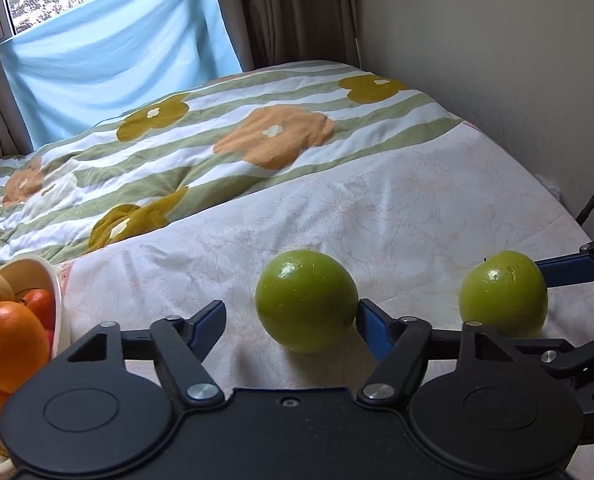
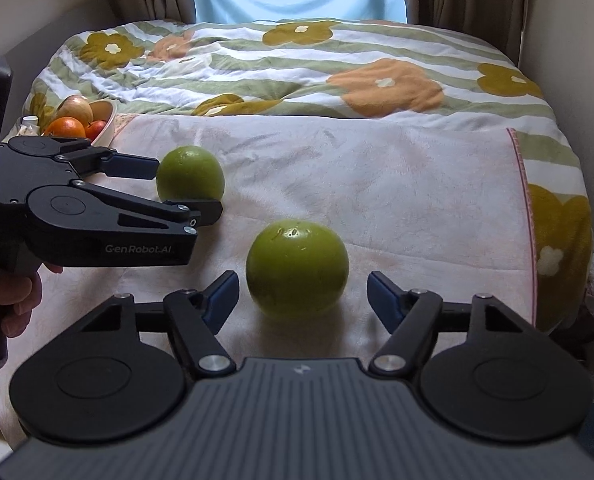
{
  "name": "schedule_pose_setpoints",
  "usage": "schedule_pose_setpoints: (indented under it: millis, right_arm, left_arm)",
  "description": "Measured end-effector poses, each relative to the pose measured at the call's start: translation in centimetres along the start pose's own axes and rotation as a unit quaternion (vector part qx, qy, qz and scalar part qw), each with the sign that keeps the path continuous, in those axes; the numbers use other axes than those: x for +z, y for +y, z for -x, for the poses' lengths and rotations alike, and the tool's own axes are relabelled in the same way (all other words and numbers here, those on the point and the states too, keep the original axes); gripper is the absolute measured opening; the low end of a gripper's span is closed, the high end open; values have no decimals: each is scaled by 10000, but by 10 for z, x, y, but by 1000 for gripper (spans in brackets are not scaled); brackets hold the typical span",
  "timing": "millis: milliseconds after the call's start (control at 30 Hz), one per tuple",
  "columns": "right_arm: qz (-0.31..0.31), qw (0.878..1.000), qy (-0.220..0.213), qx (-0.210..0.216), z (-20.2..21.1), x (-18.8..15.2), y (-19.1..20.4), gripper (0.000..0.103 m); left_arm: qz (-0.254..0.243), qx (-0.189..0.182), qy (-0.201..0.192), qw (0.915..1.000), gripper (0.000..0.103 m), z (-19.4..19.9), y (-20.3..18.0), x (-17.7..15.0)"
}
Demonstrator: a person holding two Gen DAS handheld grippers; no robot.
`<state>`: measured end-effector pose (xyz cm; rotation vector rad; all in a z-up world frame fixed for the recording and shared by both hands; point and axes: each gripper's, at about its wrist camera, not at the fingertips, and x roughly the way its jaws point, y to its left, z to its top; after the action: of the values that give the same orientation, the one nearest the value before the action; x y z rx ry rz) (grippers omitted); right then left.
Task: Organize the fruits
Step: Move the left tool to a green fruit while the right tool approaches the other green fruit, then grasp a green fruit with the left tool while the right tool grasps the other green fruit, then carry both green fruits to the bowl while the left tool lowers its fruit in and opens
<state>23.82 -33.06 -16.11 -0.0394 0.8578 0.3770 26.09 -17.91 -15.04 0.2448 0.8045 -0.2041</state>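
Sideways, green apple [image 2: 297,266] stem end toward curtain.

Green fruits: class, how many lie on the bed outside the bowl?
2. One green fruit lies between the left gripper fingers; the other lies ahead of the right gripper. The bowl may hide more.

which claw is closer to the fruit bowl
Left. The left claw sits by a green apple just beyond the bowl; the right claw is farther off, around the other apple.
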Motion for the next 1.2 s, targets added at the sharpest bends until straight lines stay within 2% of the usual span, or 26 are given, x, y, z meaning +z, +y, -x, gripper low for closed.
schedule_pose_setpoints:
  millis: [100, 267, 400, 667, 900, 1200]
  right_arm:
    - [-39, 10000, 4, 33, -3, 1, -1, 83]
    - [-87, 9999, -4, 64, -5, 4, -2, 76]
    - [-80, 9999, -20, 89, -5, 6, -2, 76]
    - [-17, 10000, -5, 59, -5, 8, 1, 70]
    - [141, 9998, -136, 38, 8, 10, 11, 70]
    - [312, 9989, -338, 118, 40, 16, 29, 70]
  left_arm:
    - [29, -177, -41, 9998, 57, 0, -1, 1]
    - [-153, -124, -44, 9998, 57, 2, -6, 0]
    - [-231, -112, -24, 9997, 57, 5, -5, -3]
    - [-133, -112, 19, 9998, 57, 15, -1, -11]
    - [33, -53, -94, 9999, 57, 39, 0, -17]
    - [395, 120, -401, 9983, 57, 90, 10, -20]
